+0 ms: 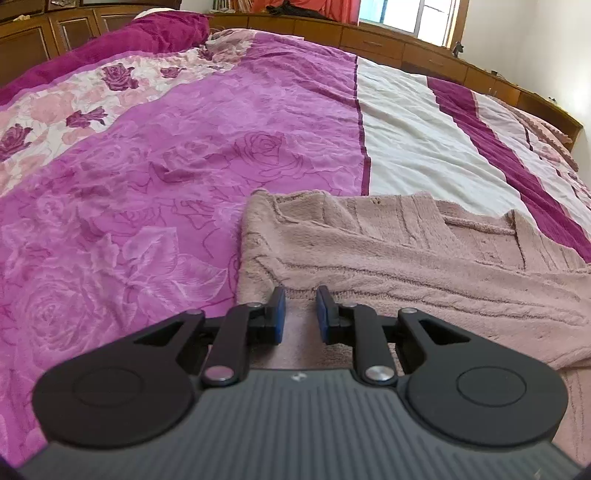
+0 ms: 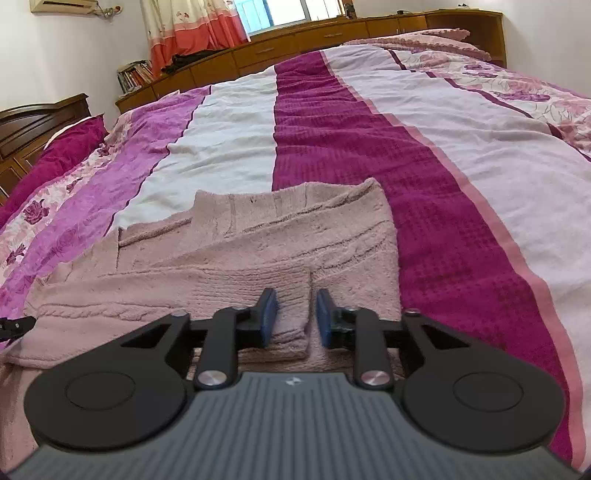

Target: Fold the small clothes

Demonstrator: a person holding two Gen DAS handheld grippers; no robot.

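Observation:
A dusty pink knitted sweater (image 1: 388, 243) lies partly folded on the bed, its sleeves laid across the body. It also shows in the right wrist view (image 2: 258, 243). My left gripper (image 1: 301, 295) is open and empty, low over the sweater's near left part. My right gripper (image 2: 295, 299) is open and empty, over the near right part, with the folded sleeve cuff (image 2: 291, 295) lying between its jaws. Neither gripper holds any cloth. A bit of the left gripper (image 2: 14, 325) shows at the left edge of the right wrist view.
The bed is covered by a striped purple, white and magenta floral bedspread (image 1: 147, 166). Wooden cabinets (image 1: 388, 44) run along the far side under a window. A magenta pillow (image 1: 162, 29) lies at the far left, a pink one (image 2: 424, 38) at the far right.

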